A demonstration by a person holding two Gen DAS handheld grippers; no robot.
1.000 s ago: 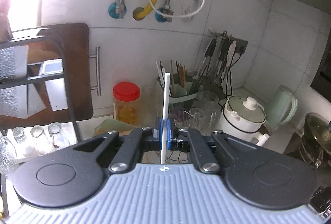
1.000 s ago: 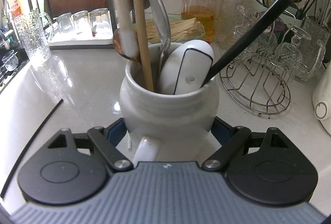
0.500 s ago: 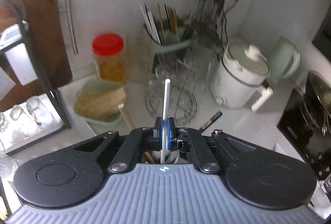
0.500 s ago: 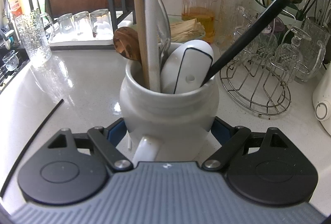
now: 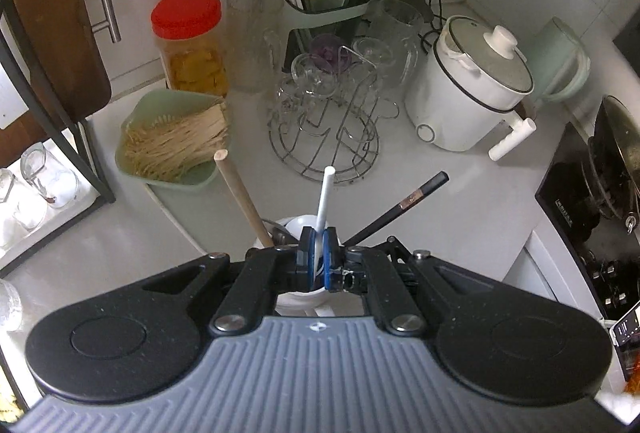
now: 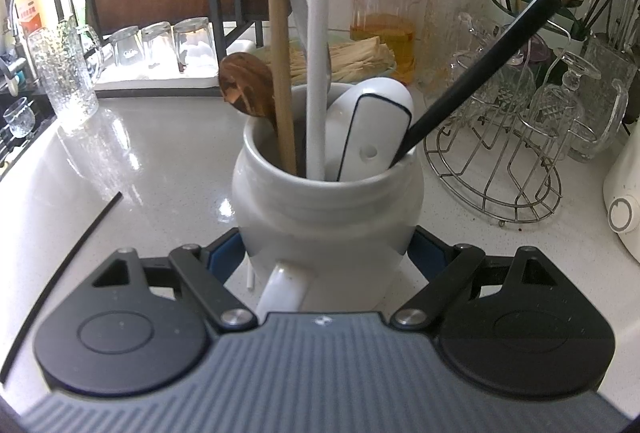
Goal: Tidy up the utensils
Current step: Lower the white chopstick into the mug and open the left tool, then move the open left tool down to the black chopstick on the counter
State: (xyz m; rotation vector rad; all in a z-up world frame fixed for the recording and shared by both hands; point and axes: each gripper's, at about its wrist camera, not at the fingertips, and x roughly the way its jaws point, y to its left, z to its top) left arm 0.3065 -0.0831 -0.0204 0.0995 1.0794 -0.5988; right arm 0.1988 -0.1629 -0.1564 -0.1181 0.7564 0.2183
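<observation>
My right gripper (image 6: pixel 328 253) is shut on a white ceramic jar (image 6: pixel 328 209) that stands on the counter, one pad on each side of its belly. Inside the jar are a wooden spoon (image 6: pixel 244 85), a wooden handle (image 6: pixel 280 53), a white ceramic spoon (image 6: pixel 376 121) and a black chopstick (image 6: pixel 500 45). My left gripper (image 5: pixel 319 253) hangs right above the jar (image 5: pixel 288 223), shut on a white chopstick (image 5: pixel 325 197). The right wrist view shows this chopstick (image 6: pixel 318 73) upright with its lower end inside the jar's mouth.
A wire rack with glasses (image 5: pixel 324 137) stands just behind the jar. Beyond it are a green basket of dry sticks (image 5: pixel 168 145), a red-lidded jar (image 5: pixel 188 41), a green utensil caddy (image 5: pixel 320 5) and a white cooker (image 5: pixel 468 89). A thin black strip (image 6: pixel 60 257) lies at left.
My left gripper tilted downward and sank over the jar, bringing the white chopstick's lower end into the jar's mouth. The right gripper and the jar stayed still.
</observation>
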